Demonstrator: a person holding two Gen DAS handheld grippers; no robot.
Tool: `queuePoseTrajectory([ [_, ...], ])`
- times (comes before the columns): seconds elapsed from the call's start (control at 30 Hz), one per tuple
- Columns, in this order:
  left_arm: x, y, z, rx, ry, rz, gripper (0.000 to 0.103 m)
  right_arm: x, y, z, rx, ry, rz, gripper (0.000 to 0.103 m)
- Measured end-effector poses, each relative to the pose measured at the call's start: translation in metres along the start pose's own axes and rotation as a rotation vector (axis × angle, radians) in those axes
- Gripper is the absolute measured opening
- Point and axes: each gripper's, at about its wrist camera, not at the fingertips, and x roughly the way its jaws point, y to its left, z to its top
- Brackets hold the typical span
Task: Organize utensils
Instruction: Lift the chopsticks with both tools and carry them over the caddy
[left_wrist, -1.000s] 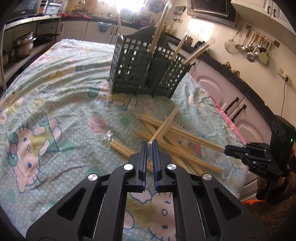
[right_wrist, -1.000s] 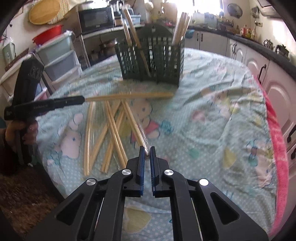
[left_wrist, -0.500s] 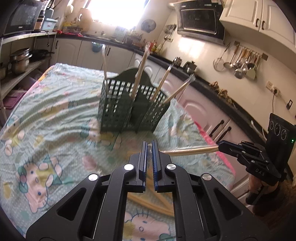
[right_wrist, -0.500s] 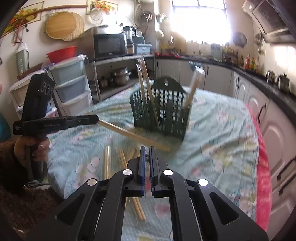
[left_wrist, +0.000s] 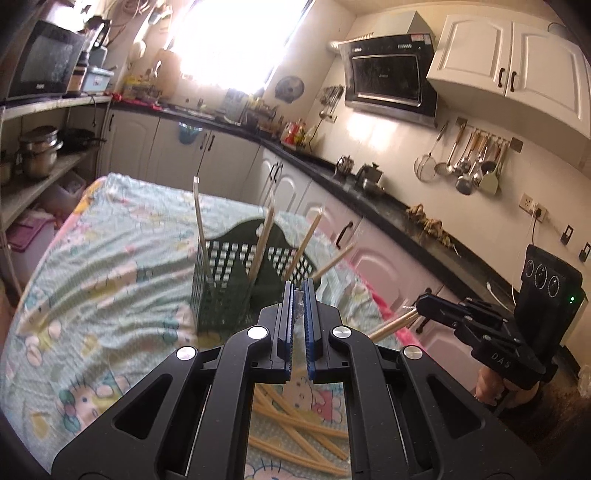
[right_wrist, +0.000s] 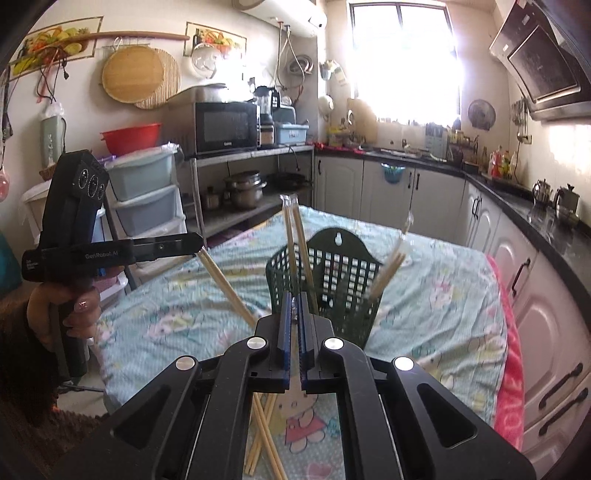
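Note:
A dark green slotted utensil basket (left_wrist: 229, 295) (right_wrist: 332, 273) stands on the table with several wrapped chopsticks upright in it. My left gripper (left_wrist: 299, 291) (right_wrist: 199, 242) is shut on the end of a wrapped chopstick pair (right_wrist: 229, 288) that slants down from it, lifted above the cloth. My right gripper (right_wrist: 295, 301) (left_wrist: 419, 304) is shut on another wrapped chopstick pair (left_wrist: 391, 325), also in the air. In each gripper's own view only a bit of clear wrapper shows between the pads. Several loose chopsticks (left_wrist: 295, 432) (right_wrist: 262, 428) lie on the cloth below the grippers.
The table wears a pale green cartoon-print cloth (left_wrist: 92, 277) with a pink edge (right_wrist: 509, 369). White cabinets and a dark counter (left_wrist: 388, 206) run past its right side. A shelf rack with pots (right_wrist: 243, 192) stands to the left. A hand (right_wrist: 74, 306) holds the left gripper's handle.
Both grippers rose from the cloth, each carrying its chopstick pair up off the loose pile. The basket sits lower in both views and more of the kitchen walls shows.

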Motion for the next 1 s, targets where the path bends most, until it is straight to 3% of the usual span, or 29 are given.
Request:
queuePoseTrajectory([
  [1.0, -0.024, -0.022, 0.107, 0.098, -0.200, 0.039, 0.003, -0.012, -0.016, 0.129, -0.013, -0.235, -0.041, 0.002],
])
